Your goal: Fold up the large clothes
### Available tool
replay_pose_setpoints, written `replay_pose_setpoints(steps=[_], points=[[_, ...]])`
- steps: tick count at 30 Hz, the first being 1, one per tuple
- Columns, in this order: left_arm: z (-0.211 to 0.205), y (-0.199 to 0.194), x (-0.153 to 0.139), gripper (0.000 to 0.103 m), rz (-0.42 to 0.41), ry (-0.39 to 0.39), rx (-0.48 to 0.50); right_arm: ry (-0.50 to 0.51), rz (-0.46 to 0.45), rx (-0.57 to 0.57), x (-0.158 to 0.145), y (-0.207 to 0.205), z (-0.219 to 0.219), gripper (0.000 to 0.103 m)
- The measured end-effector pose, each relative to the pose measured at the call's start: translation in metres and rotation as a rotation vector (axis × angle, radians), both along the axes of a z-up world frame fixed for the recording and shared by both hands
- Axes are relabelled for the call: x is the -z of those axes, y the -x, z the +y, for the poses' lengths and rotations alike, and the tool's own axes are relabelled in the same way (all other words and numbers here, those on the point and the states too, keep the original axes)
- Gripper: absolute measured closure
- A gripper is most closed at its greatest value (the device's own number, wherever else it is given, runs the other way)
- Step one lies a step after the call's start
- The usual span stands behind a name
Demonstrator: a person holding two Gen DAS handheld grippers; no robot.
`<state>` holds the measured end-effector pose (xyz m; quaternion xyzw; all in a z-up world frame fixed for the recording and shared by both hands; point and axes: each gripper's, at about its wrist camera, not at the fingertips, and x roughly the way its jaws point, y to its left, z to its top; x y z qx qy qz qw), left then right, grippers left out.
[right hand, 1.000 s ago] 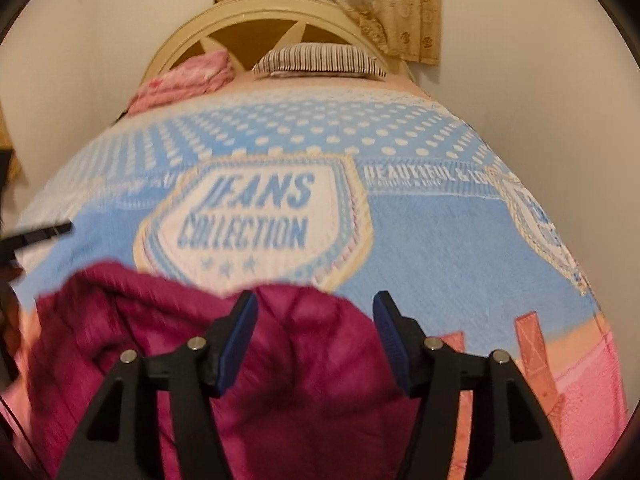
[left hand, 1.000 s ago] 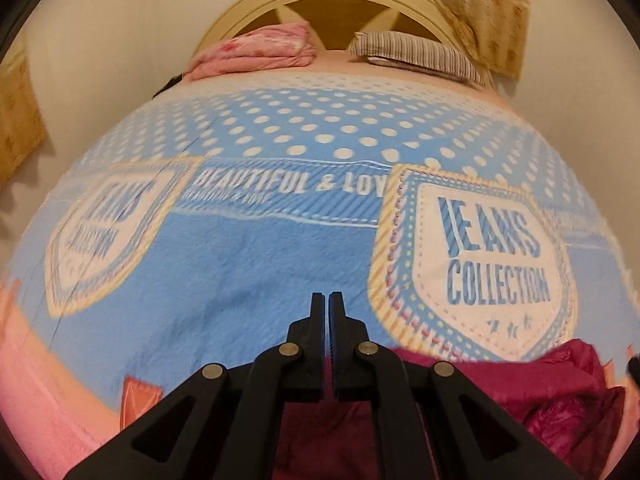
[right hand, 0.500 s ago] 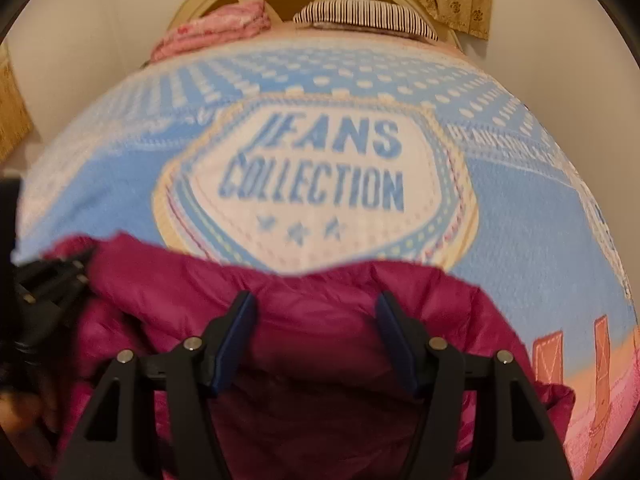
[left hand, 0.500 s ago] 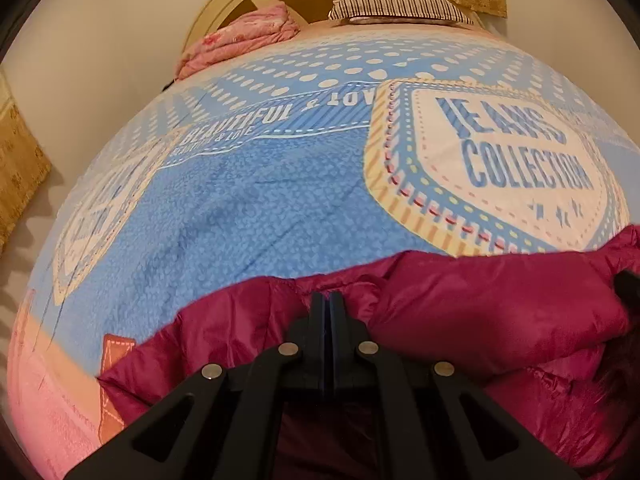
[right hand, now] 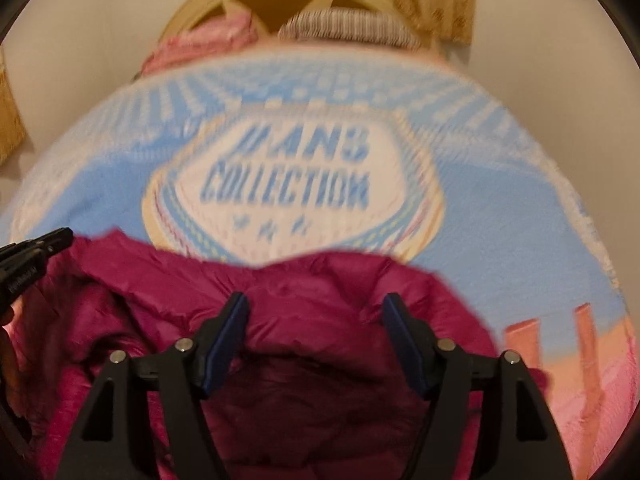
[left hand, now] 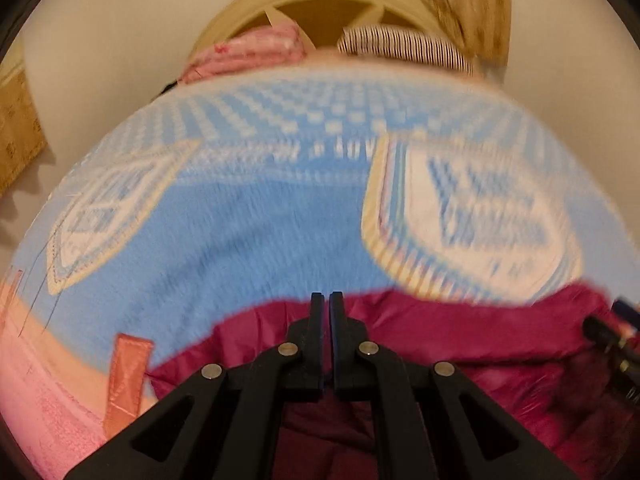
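While jaws widen on the right claw point(right hand: 314, 308) above a crumpled magenta jacket point(right hand: 320, 292), unclamped; left claw point(left hand: 324, 304) pinched shut over the jacket's edge, grip unclear; all on a bed's blue blanket point(left hand: 248, 232), pillows point(left hand: 400, 46) beyond.

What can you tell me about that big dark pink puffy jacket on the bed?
The jacket is deep magenta, shiny and quilted, like a padded coat. It lies crumpled, not yet folded, at the near end of the bed on the blue blanket, its far edge covering the bottom of the badge print. The right tool hangs over its middle, opening, not pinching it. The left tool is shut by its left edge; whether it pinches fabric I cannot tell. The pictures are blurry.
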<state>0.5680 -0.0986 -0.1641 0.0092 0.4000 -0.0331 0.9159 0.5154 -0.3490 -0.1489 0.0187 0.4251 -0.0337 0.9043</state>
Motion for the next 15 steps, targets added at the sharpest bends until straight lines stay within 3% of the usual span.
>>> replay_pose_setpoints(steps=[2, 3, 4, 5, 7, 10, 12, 15], points=[[-0.004, -0.001, -0.011, 0.09, -0.016, 0.055, 0.004, -0.048, -0.042, 0.017, -0.01, 0.006, -0.002, 0.034], [-0.011, -0.003, -0.012, 0.067, -0.011, 0.069, 0.014, -0.079, -0.049, 0.019, -0.012, 0.006, -0.001, 0.039], [-0.016, -0.003, -0.011, 0.041, -0.009, 0.071, 0.019, -0.103, -0.041, 0.017, -0.009, 0.004, 0.001, 0.055], [-0.025, -0.003, -0.006, 0.032, -0.016, 0.071, 0.03, -0.12, -0.026, 0.011, -0.005, 0.001, 0.003, 0.069], [-0.039, -0.003, 0.009, 0.029, -0.017, 0.037, 0.052, -0.138, 0.011, 0.002, 0.011, -0.008, 0.007, 0.075], [-0.046, -0.009, 0.049, 0.029, 0.072, -0.074, 0.041, -0.126, 0.058, 0.005, 0.037, -0.013, 0.007, 0.076], [-0.043, -0.01, 0.069, 0.026, 0.096, -0.06, 0.05, -0.111, 0.056, -0.009, 0.045, -0.011, 0.007, 0.077], [-0.041, -0.007, 0.072, 0.022, 0.066, -0.064, 0.044, -0.071, 0.038, -0.031, 0.047, -0.007, 0.01, 0.077]])
